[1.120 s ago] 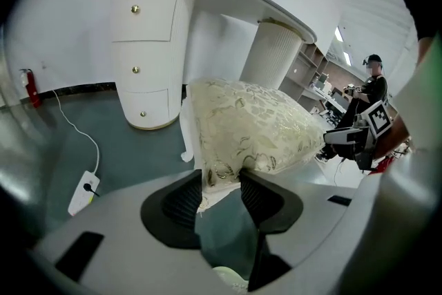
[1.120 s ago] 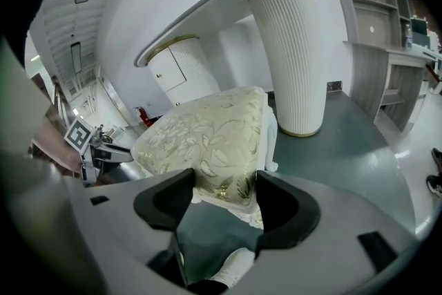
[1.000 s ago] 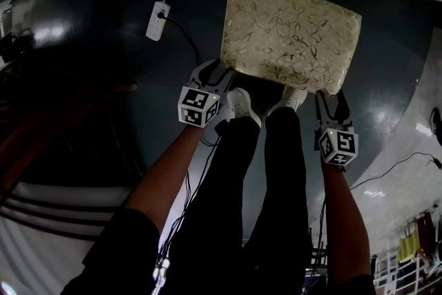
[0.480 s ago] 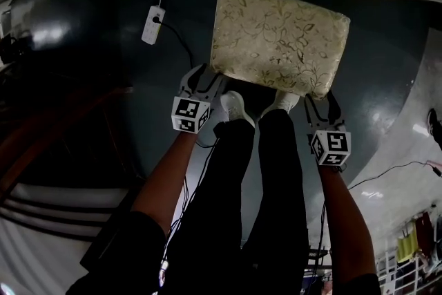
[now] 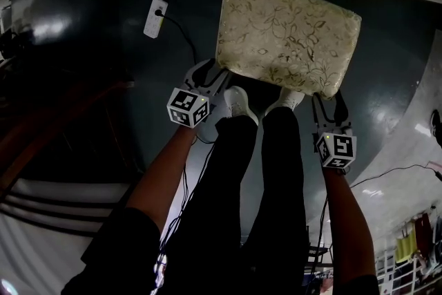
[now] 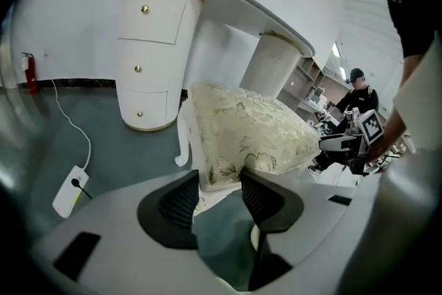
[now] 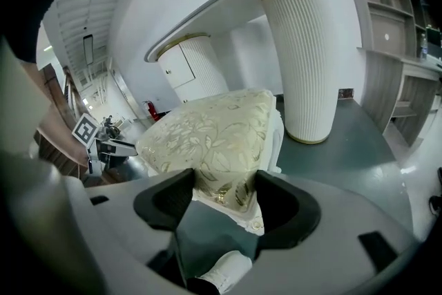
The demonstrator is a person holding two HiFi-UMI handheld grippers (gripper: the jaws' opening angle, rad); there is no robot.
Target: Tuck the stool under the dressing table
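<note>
On the dark floor (image 5: 404,79), just short of the table (image 6: 228,0), stands the stool (image 5: 286,34), its cream, leaf-patterned cushion facing up. In the left gripper view it sits in front of the gap between the table's drawer pedestal (image 6: 148,55) and its ribbed column (image 7: 304,59), not under the top.

Both tools are on it, at the near edge, one at each near corner. The left gripper (image 5: 210,78) has the cushion's near-left corner between its jaws. They stand wide and are closing on it, ribbed pads against the fabric on either side. Over at the other corner, the right gripper (image 5: 329,106) has the near-right corner wedged between its jaws. They too are spread wide, pads pressed on the cushion's side and top. So the stool lies straight ahead of both tools, running away from them toward the table, gripped at its two nearest corners.

The person's shoes (image 5: 238,103) are planted right at the stool's near edge, between the two grippers. One white stool leg (image 6: 181,141) shows under the cushion on the left side. Away to the left, well apart from the stool, a white power strip (image 5: 155,17) lies on the floor with a black cable plugged in.
</note>
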